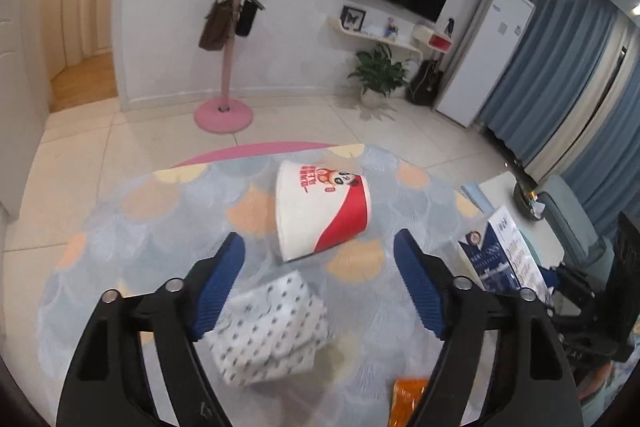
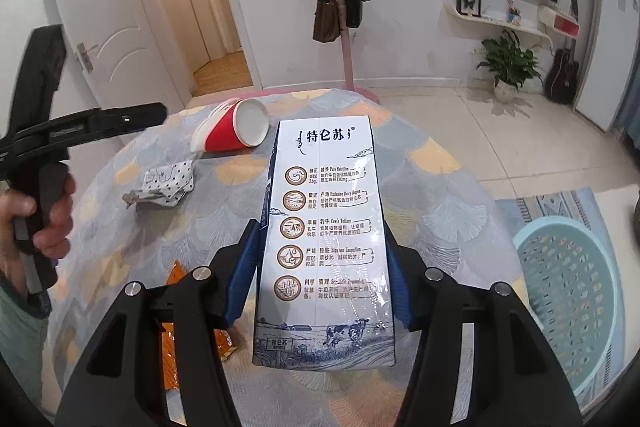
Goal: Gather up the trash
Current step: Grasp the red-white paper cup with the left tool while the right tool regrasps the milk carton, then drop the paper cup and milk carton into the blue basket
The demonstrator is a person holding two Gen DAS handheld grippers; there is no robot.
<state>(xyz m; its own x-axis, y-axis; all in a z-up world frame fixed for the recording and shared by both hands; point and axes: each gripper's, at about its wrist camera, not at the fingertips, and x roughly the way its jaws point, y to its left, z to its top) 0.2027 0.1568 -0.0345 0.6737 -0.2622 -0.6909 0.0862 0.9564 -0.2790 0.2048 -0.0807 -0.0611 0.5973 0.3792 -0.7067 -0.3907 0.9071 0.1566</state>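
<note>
My right gripper (image 2: 322, 239) is shut on a white and blue milk carton (image 2: 324, 247), held above the round table (image 2: 440, 195); the carton also shows in the left wrist view (image 1: 496, 255). My left gripper (image 1: 320, 247) is open above the table, over a crumpled white dotted wrapper (image 1: 272, 327), seen too in the right wrist view (image 2: 164, 183). A red and white paper bucket (image 1: 320, 207) lies on its side just beyond the left fingertips; it also shows in the right wrist view (image 2: 232, 127). An orange packet (image 1: 408, 399) lies near the table's front edge (image 2: 192, 339).
A light blue perforated basket (image 2: 576, 299) stands on the floor to the right of the table. A pink coat stand (image 1: 224, 111) with bags, a potted plant (image 1: 376, 75), a guitar and a white fridge (image 1: 484, 55) stand by the far wall.
</note>
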